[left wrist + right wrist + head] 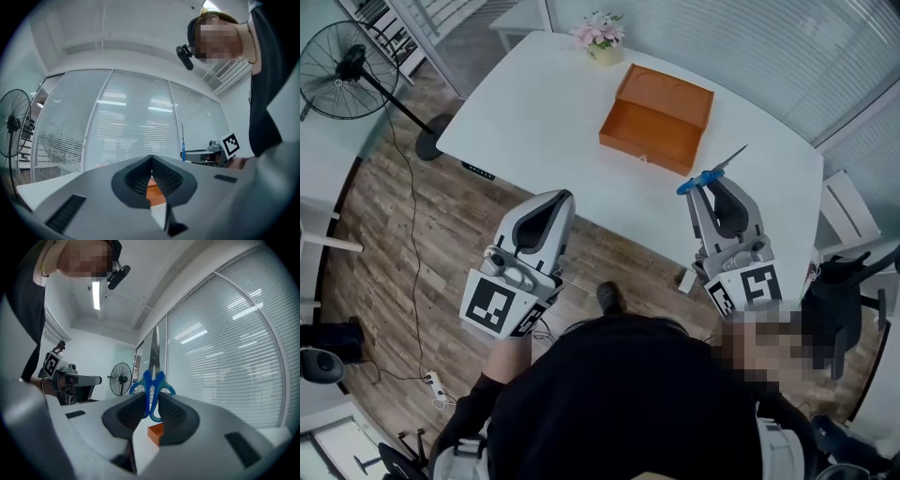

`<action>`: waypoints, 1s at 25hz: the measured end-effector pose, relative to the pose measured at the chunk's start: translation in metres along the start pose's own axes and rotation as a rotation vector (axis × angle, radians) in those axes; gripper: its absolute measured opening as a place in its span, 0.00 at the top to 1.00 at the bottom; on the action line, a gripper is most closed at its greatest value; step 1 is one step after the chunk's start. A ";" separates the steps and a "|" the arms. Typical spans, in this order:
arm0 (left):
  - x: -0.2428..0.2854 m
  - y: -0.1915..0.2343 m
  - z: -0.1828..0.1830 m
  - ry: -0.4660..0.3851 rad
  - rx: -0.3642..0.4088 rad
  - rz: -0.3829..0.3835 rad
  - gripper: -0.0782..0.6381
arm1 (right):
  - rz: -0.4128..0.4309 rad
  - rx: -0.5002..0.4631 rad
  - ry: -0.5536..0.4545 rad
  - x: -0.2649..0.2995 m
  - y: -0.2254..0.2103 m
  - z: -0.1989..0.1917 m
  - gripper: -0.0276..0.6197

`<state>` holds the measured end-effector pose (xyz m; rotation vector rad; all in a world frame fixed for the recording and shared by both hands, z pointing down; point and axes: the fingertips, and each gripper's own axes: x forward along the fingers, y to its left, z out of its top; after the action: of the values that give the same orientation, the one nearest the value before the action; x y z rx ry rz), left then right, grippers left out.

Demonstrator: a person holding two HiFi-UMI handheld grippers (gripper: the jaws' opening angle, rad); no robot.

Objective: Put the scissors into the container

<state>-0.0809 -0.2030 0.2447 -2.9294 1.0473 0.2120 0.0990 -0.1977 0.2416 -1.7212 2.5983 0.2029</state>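
The right gripper [151,405] pinches the scissors [149,391] by their blue handles between its jaws (the left gripper [152,163] has its jaws pressed together).

Flower pot [600,37], fan [342,70], white table [534,112]

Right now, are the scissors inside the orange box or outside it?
Outside. The right gripper clamps the scissors by their blue handles, short of the orange box.

No word, number, brand or sign can be read anywhere. Only a black-and-white square marker [495,305] is seen on the left tool [551,204], and another on the right tool [713,185]. Block patterns alone are carried, without letters.
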 end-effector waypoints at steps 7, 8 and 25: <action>0.006 0.011 -0.012 0.001 -0.023 -0.027 0.87 | -0.045 -0.018 0.024 0.001 -0.008 -0.008 0.82; 0.006 0.010 -0.013 0.001 -0.027 -0.028 0.87 | -0.048 -0.021 0.030 0.000 -0.009 -0.009 0.82; 0.017 0.042 -0.020 0.025 -0.022 0.037 0.87 | -0.064 -0.014 0.054 0.027 -0.046 -0.024 0.82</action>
<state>-0.0920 -0.2479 0.2629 -2.9419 1.1106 0.1895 0.1320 -0.2426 0.2588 -1.8374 2.5795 0.1769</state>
